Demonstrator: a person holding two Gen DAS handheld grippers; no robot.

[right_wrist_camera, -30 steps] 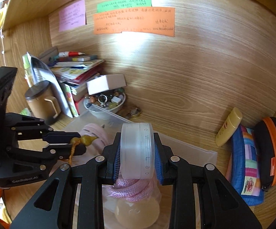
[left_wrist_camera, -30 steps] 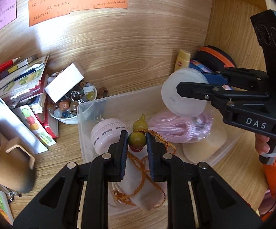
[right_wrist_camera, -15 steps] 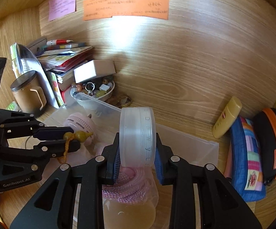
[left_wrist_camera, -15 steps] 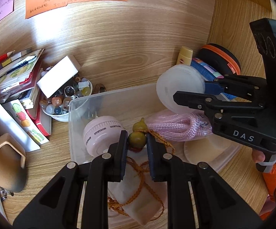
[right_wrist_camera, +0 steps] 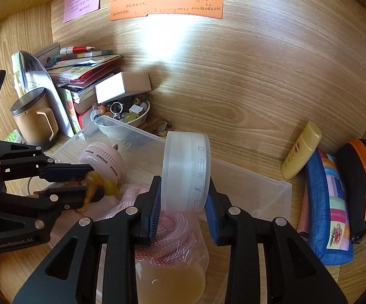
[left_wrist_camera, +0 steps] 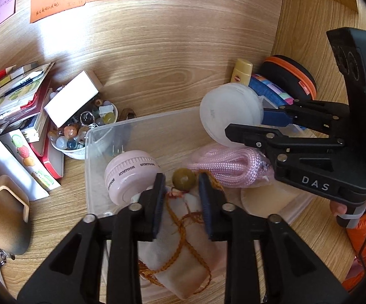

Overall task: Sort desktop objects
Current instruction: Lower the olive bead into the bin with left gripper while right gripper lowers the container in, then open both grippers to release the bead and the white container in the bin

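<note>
The clear bin point(right_wrist_camera: 271, 190) is crowded at its 9 o'clock end by a pink round case point(left_wrist_camera: 129, 174), pink cord point(left_wrist_camera: 228, 164) and a cloth pouch point(left_wrist_camera: 183, 248); its 3 o'clock end shows bare floor. At 10 o'clock, a bead bowl point(right_wrist_camera: 134, 116), book stack point(right_wrist_camera: 81, 73) and mug point(right_wrist_camera: 33, 119) block passage. At 3 o'clock, a yellow tube point(right_wrist_camera: 302, 149) and two zip cases point(right_wrist_camera: 329, 207) stand just beside the bin. The surface point(right_wrist_camera: 233, 116) at 12 o'clock is open.

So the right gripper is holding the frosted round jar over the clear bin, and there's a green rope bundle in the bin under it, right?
Not quite: the rope bundle is pink, not green, as the right wrist view shows. The rest holds: the right gripper holds the frosted round jar over the clear bin, with the rope in the bin beneath it.
</note>
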